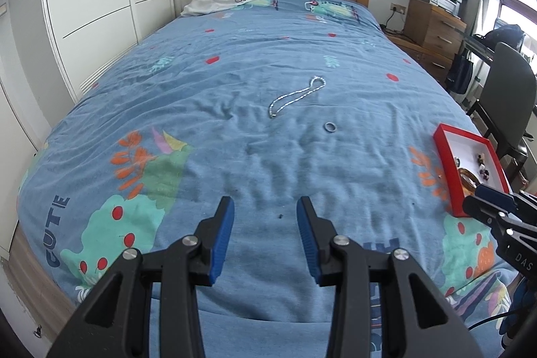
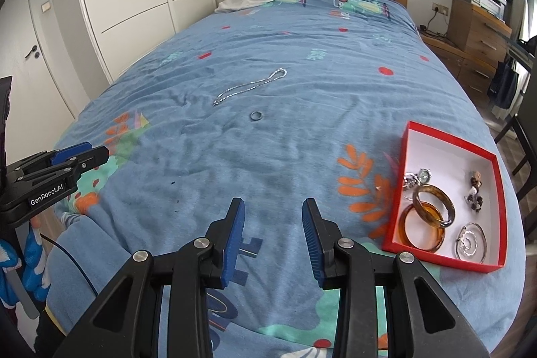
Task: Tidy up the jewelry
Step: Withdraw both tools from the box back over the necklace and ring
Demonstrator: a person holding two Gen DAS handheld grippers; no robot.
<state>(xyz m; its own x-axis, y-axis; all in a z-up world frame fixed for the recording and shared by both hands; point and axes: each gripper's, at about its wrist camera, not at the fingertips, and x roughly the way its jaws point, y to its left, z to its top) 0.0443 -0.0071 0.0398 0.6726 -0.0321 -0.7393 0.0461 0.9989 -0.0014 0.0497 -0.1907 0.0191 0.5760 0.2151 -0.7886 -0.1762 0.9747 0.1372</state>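
Currently the necklace (image 1: 295, 98) lies stretched diagonally on the bed (image 1: 235, 156), while left tongs (image 1: 265, 217) and right tongs (image 2: 273, 220) hover spread, empty.

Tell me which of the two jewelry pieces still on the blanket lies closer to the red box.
The small ring. It lies alone on the blanket, nearer the red box than the silver chain, which stretches farther up the bed toward the headboard.

1. The right gripper (image 2: 272, 213) hung with jaws apart and empty over a blue bedspread (image 2: 268, 156).
2. A silver chain (image 2: 250, 86) and a ring (image 2: 256, 115) lay ahead.
3. A red box (image 2: 451, 140) held bangles (image 2: 428, 217).
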